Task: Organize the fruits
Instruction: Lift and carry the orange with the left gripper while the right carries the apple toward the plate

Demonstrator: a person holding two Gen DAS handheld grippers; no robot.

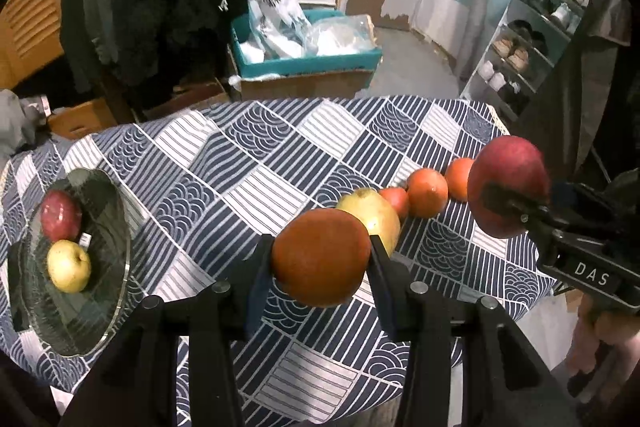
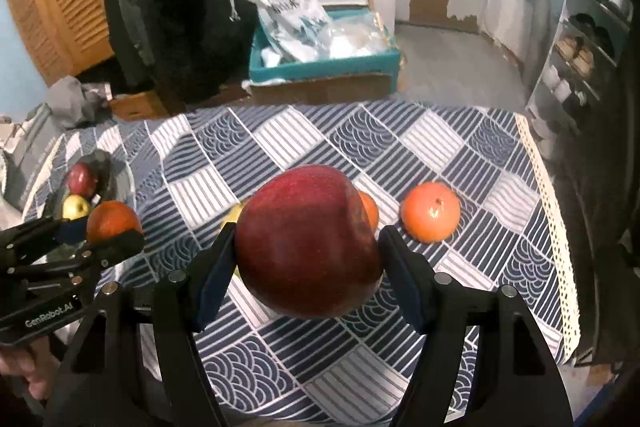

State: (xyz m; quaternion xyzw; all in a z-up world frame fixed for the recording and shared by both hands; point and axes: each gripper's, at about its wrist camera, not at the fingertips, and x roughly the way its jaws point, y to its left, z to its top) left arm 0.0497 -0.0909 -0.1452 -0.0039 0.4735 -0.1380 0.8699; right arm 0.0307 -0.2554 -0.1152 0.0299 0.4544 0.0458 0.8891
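My left gripper is shut on an orange and holds it above the table. To its right, my right gripper is shut on a red apple, also off the cloth. The right wrist view shows that red apple between the right gripper's pads. At its left edge is the left gripper with the orange. A glass bowl at the table's left holds a red apple and a yellow apple. A yellow fruit and three orange fruits lie in a row.
The table wears a blue and white patterned cloth; its lace edge runs along the right side. Beyond the far edge stand a teal crate with white bags, cardboard boxes and a shoe rack. A hand grips the right handle.
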